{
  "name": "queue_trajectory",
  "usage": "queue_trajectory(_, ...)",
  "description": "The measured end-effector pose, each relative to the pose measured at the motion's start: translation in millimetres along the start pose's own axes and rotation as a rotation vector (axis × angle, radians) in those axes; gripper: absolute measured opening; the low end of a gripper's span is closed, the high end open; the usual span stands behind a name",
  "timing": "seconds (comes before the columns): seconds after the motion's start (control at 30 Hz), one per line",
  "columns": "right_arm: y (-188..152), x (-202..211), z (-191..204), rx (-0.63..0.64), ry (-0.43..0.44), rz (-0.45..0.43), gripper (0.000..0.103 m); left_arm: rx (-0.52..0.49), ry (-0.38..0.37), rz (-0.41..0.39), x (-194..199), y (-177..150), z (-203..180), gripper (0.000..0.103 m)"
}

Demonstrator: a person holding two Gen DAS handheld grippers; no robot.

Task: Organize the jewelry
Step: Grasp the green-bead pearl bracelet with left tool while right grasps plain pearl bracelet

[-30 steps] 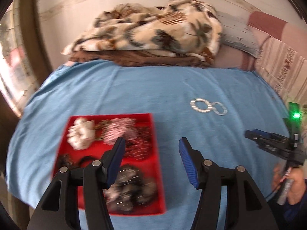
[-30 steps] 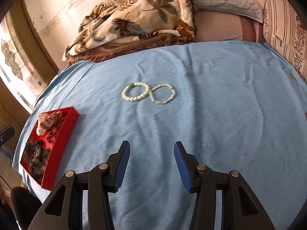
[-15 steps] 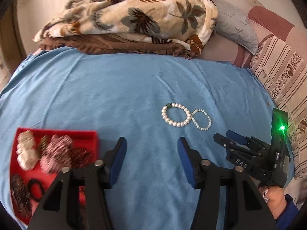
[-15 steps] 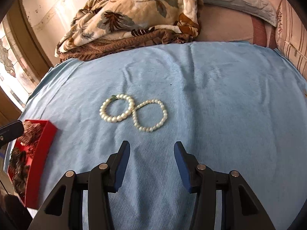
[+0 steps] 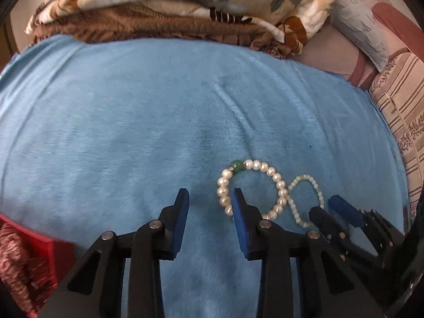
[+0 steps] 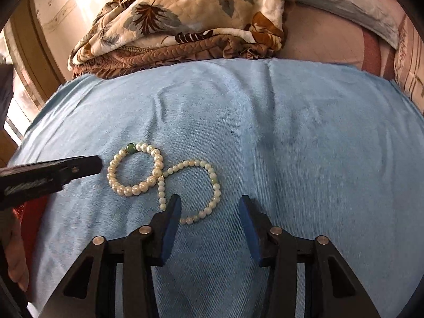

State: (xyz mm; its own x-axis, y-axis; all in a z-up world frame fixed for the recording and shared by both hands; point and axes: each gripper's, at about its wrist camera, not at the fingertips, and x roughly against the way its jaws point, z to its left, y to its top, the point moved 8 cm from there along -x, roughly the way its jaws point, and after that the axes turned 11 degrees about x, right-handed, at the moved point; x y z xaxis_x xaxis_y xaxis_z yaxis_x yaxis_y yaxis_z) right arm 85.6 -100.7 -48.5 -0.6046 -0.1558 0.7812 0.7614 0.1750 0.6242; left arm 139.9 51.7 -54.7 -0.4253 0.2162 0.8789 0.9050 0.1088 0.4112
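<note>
Two bead bracelets lie touching on the blue bedspread. The large-pearl bracelet with a green bead shows in both views. The small-bead bracelet lies to its right. My left gripper is open; its right finger rests inside the large bracelet's near left arc. My right gripper is open, its left finger at the small bracelet's near edge. It also shows in the left wrist view. The red jewelry tray sits at the lower left.
A folded floral quilt over a brown blanket lies at the back of the bed. Pillows and a striped cushion line the right side. A hand holds the left gripper.
Both grippers have moved forward to the bracelets, which are now right at their fingertips. The red tray has slid to the left edge of both views.
</note>
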Motion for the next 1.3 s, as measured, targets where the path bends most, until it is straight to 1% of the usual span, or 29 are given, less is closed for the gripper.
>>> queue_trajectory(0.03, 0.9, -2.0, 0.5, 0.010, -0.006, 0.001, 0.042, -0.004, 0.002, 0.005, -4.2, 0.0, -1.1, 0.032)
queue_trajectory(0.1, 2.2, -4.6, 0.7, 0.025, -0.019, 0.006, 0.039, -0.039, 0.026, -0.016, -8.9, -0.7, -5.5, 0.032)
queue_trajectory(0.17, 4.2, -7.6, 2.1, 0.044, -0.033, 0.011, 0.038, -0.067, 0.047, -0.025, -12.1, 0.5, -9.2, 0.032)
queue_trajectory(0.27, 6.6, -10.4, 3.8, 0.065, -0.051, 0.016, 0.033, -0.069, 0.063, -0.039, -12.9, 2.5, -12.6, 0.032)
queue_trajectory(0.3, 7.3, -10.8, 4.0, 0.067, -0.054, 0.016, 0.028, -0.078, 0.078, -0.051, -12.5, 2.4, -14.1, 0.032)
queue_trajectory(0.33, 7.8, -10.3, 4.0, 0.069, -0.058, 0.016, 0.021, -0.102, 0.104, -0.067, -11.4, 1.7, -16.6, 0.029)
queue_trajectory(0.37, 7.8, -9.6, 3.9, 0.070, -0.059, 0.014, 0.016, -0.124, 0.118, -0.077, -9.6, 0.5, -18.6, 0.020)
queue_trajectory(0.4, 7.0, -8.0, 4.0, 0.067, -0.055, 0.015, 0.008, -0.148, 0.123, -0.083, -7.7, -1.7, -21.8, 0.015)
queue_trajectory(0.43, 6.4, -7.0, 4.2, 0.063, -0.049, 0.016, 0.007, -0.159, 0.119, -0.080, -6.0, -3.4, -24.0, 0.009)
queue_trajectory(0.53, -2.3, 1.9, 7.5, 0.048, -0.019, 0.015, 0.007, -0.164, 0.076, -0.049, 1.4, -12.1, -26.9, 0.009)
queue_trajectory(0.63, -12.5, 12.7, 12.4, 0.035, 0.005, 0.011, 0.007, -0.166, 0.066, -0.060, 15.8, -20.6, -23.0, 0.009)
queue_trajectory(0.77, -26.4, 31.8, 14.6, -0.014, 0.036, -0.006, 0.007, -0.136, 0.006, -0.058, 41.3, -31.1, -18.7, 0.009)
queue_trajectory(0.93, -37.5, 61.7, 16.2, -0.071, 0.058, -0.053, 0.007, -0.120, -0.047, -0.067, 74.0, -47.2, -17.4, 0.009)
queue_trajectory(1.17, -47.0, 101.3, 26.4, -0.081, 0.045, -0.110, 0.007, -0.155, -0.100, -0.123, 126.4, -73.1, -25.7, 0.009)
queue_trajectory(1.3, -51.1, 123.2, 33.1, -0.085, 0.043, -0.141, 0.007, -0.184, -0.116, -0.164, 155.1, -88.1, -30.1, 0.009)
